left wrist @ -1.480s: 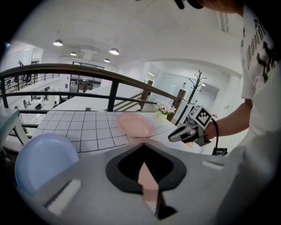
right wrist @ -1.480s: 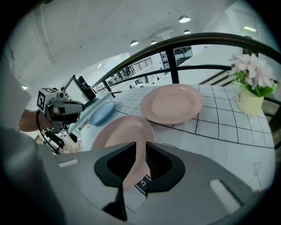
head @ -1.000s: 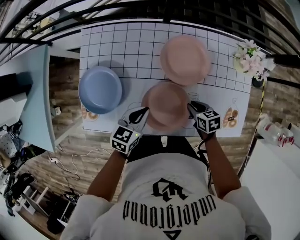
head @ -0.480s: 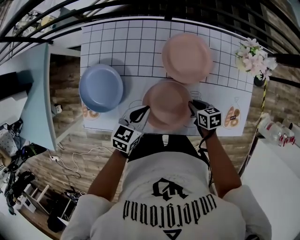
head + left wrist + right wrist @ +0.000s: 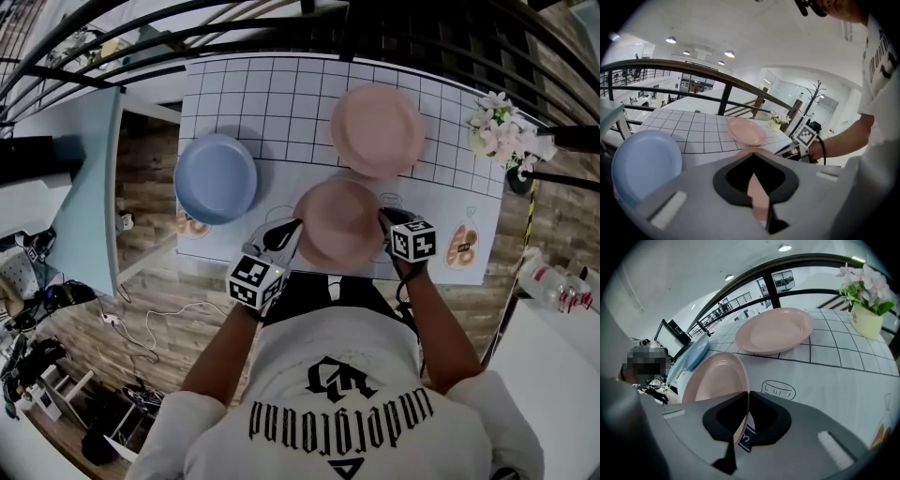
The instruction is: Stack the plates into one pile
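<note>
Pink plate [image 5: 337,223] pinched by left gripper [image 5: 284,232] and right gripper [image 5: 387,223]

The near pink plate [image 5: 339,223] fills the gap between my left gripper [image 5: 287,230] and right gripper [image 5: 385,218]. Beyond it I find bare gridded mat [image 5: 286,122] between the blue plate [image 5: 217,178] and the far pink plate [image 5: 377,129]. The flower pot [image 5: 500,134] blocks the far right corner.
</note>
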